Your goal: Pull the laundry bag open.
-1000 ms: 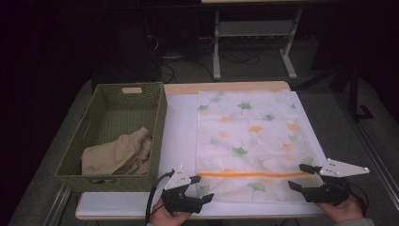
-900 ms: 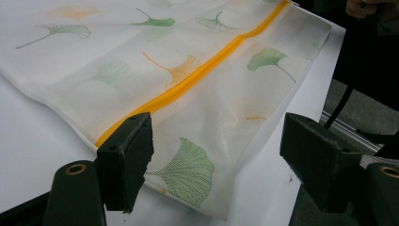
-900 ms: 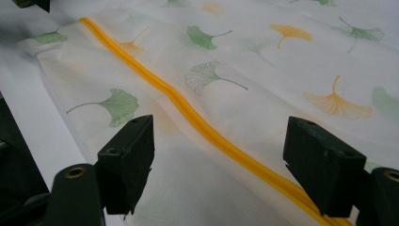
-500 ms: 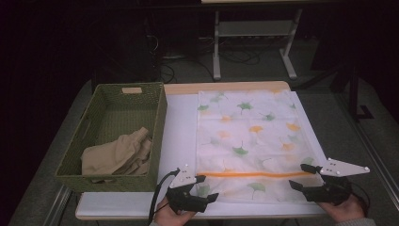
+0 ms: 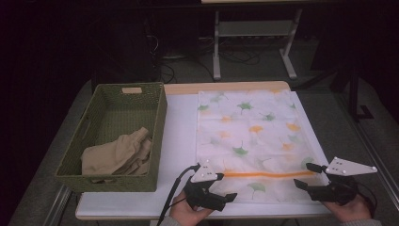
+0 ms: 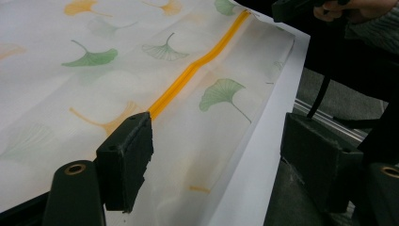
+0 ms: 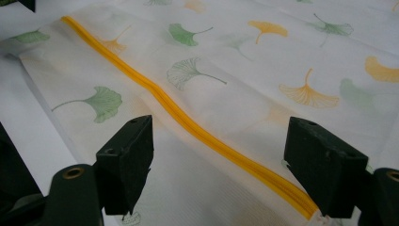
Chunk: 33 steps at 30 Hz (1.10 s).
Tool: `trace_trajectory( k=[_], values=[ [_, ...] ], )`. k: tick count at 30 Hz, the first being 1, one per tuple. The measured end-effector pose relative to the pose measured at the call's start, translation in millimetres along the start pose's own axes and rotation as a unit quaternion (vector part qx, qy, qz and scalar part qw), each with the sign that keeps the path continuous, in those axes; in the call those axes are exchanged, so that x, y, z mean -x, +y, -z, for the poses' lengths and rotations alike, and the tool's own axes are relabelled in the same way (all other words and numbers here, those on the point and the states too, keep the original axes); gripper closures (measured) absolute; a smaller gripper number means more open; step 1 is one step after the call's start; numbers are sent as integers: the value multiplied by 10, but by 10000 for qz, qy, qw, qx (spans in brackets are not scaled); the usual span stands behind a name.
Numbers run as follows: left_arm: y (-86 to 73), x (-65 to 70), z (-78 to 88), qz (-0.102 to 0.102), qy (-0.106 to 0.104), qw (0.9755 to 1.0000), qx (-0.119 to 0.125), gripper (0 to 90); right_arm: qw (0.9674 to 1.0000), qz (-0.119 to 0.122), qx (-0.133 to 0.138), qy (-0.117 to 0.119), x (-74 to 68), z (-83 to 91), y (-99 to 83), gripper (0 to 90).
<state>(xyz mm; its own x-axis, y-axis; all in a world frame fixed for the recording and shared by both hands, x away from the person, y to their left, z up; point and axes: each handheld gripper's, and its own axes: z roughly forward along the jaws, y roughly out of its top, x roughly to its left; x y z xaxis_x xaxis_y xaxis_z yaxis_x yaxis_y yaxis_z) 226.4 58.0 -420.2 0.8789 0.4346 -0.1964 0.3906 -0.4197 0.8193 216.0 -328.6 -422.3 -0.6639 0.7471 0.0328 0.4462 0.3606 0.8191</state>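
Note:
A white laundry bag (image 5: 254, 136) printed with green and orange ginkgo leaves lies flat on the white table (image 5: 179, 141). An orange zipper (image 5: 268, 174) runs across it near the front edge. My left gripper (image 5: 227, 187) is open at the bag's near left corner. In the left gripper view, one jaw hangs over the fabric at the end of the zipper (image 6: 188, 75) and the other past the table's edge. My right gripper (image 5: 305, 175) is open at the near right corner. Its jaws straddle the zipper (image 7: 188, 122) just above the fabric.
A green woven basket (image 5: 157, 136) stands left of the bag, holding a crumpled beige cloth (image 5: 117, 153). A strip of bare table lies between basket and bag. The table's front edge is right under both hands. Metal stand legs (image 5: 216, 42) stand beyond the far edge.
My left gripper has slid right, up to the bag's near left corner. The right gripper has hardly moved, and the bag lies as before.

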Motion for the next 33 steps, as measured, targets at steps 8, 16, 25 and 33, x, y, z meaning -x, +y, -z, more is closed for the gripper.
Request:
trace_trajectory(
  k=[8,16,25,33],
  values=[
    [112,-30,-187,141,-197,9996,-134,249,9998,-78,-198,50,23,-39,-6,210],
    [241,-15,-377,405,-147,9986,-318,242,9996,-187,-233,-11,105,26,131,226],
    [335,-36,-630,710,-209,9961,-486,248,9970,-548,-521,-150,266,81,248,266],
    [536,-51,-831,890,-280,9944,-489,258,9923,-863,-825,-325,436,18,267,286]
  ],
)
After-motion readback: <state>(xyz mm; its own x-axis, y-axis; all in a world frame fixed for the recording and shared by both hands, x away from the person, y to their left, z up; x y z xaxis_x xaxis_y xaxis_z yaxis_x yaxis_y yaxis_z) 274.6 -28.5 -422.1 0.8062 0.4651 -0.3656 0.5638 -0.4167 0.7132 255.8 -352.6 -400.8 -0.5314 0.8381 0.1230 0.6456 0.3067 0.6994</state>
